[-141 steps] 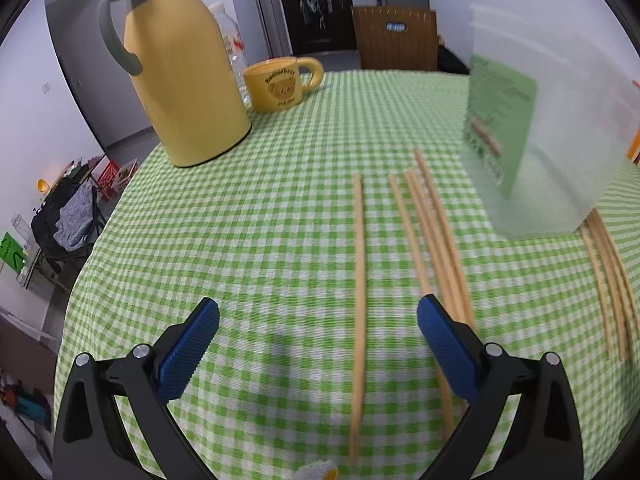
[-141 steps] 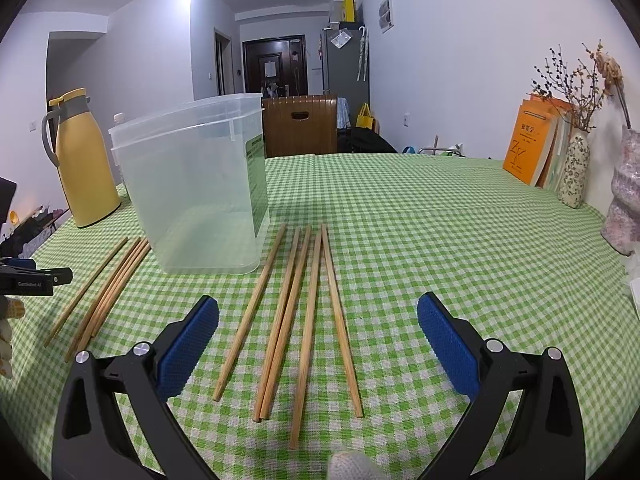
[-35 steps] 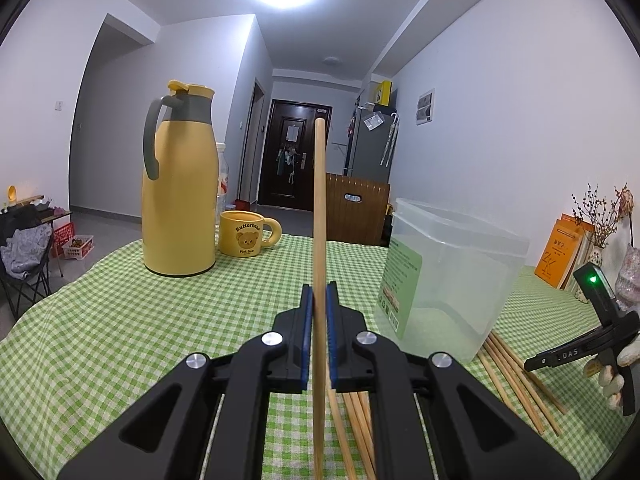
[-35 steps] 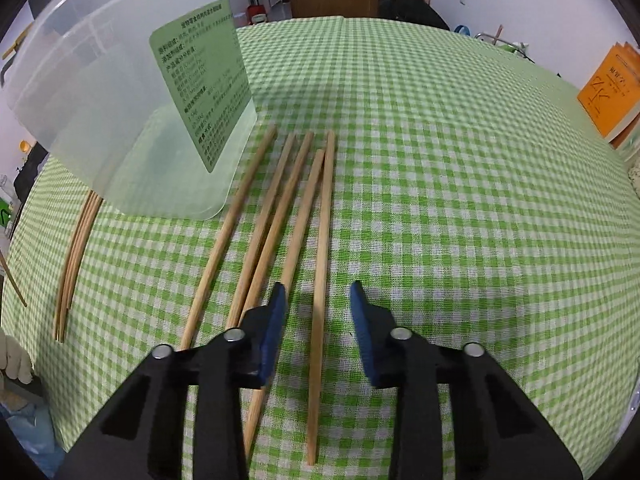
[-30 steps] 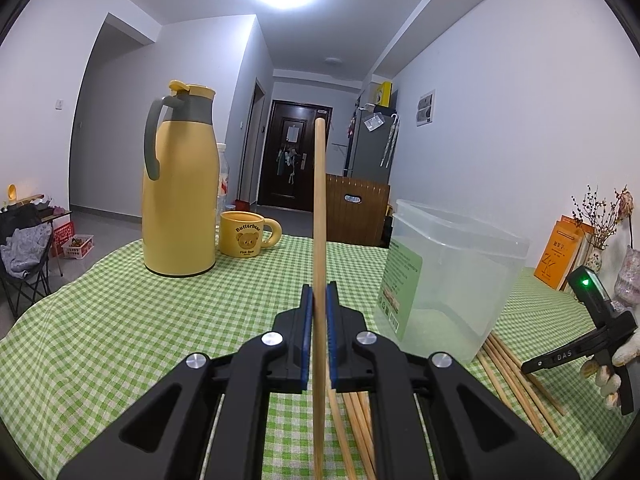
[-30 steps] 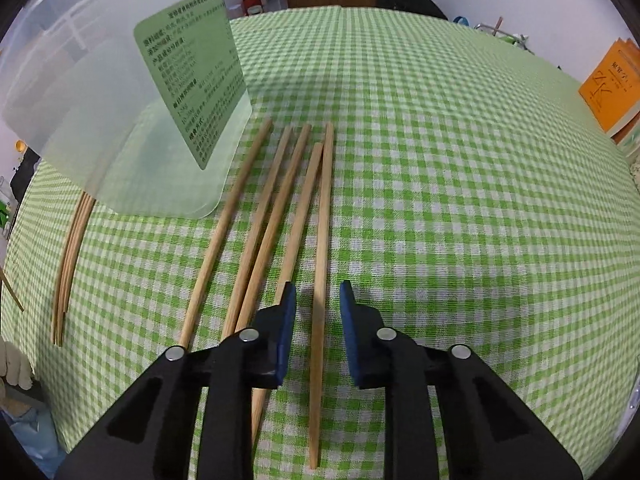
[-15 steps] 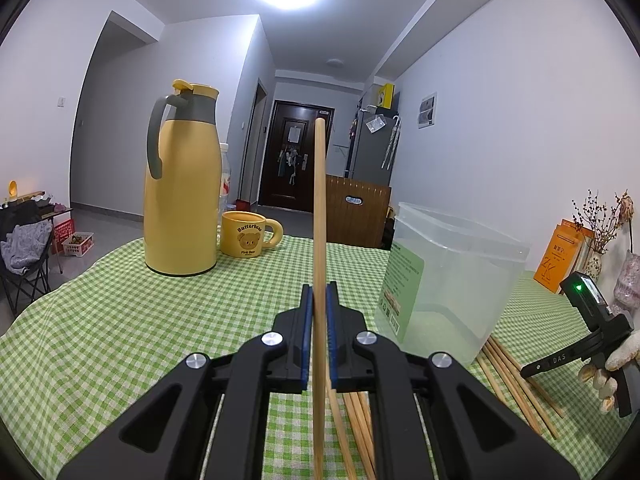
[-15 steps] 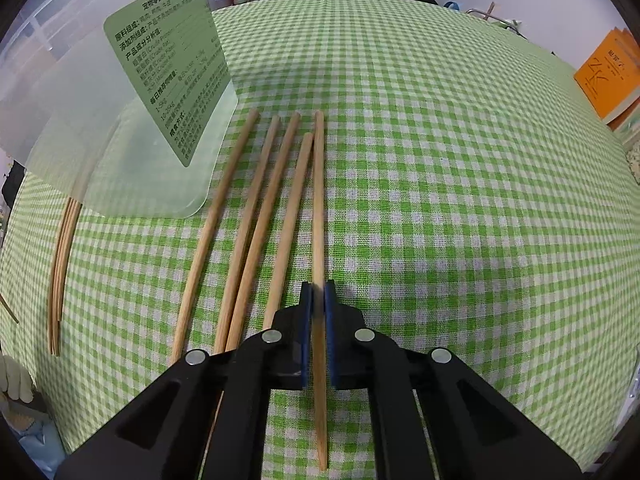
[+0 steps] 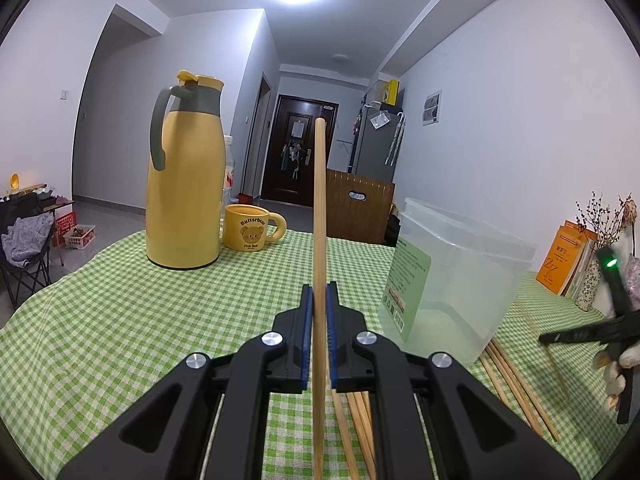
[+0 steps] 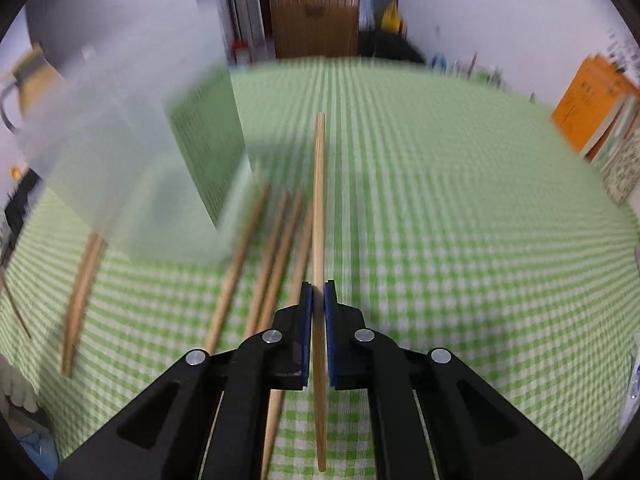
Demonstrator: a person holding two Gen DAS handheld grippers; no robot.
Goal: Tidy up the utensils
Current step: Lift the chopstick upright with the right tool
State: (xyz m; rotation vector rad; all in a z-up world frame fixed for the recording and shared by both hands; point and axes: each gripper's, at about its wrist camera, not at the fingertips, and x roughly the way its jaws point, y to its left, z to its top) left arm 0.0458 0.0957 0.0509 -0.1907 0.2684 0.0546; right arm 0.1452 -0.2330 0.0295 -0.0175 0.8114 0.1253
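Wooden chopstick (image 9: 319,216) clamped upright in left gripper (image 9: 319,312), held above cloth (image 9: 120,320), likely ready for drop into bin (image 9: 460,280) just right. Right gripper (image 10: 318,308) closed on another stick (image 10: 319,200), lifting clear of four loose sticks (image 10: 256,264) left of it; view blurred. Bin mouth open, room above rim. Jug (image 9: 184,184), mug (image 9: 250,232) far left, well apart. More sticks (image 9: 516,384) right of bin.

The left gripper (image 9: 317,308) clamps an upright chopstick (image 9: 319,208) above the checked tablecloth (image 9: 120,320), clear container (image 9: 460,280) nearby.
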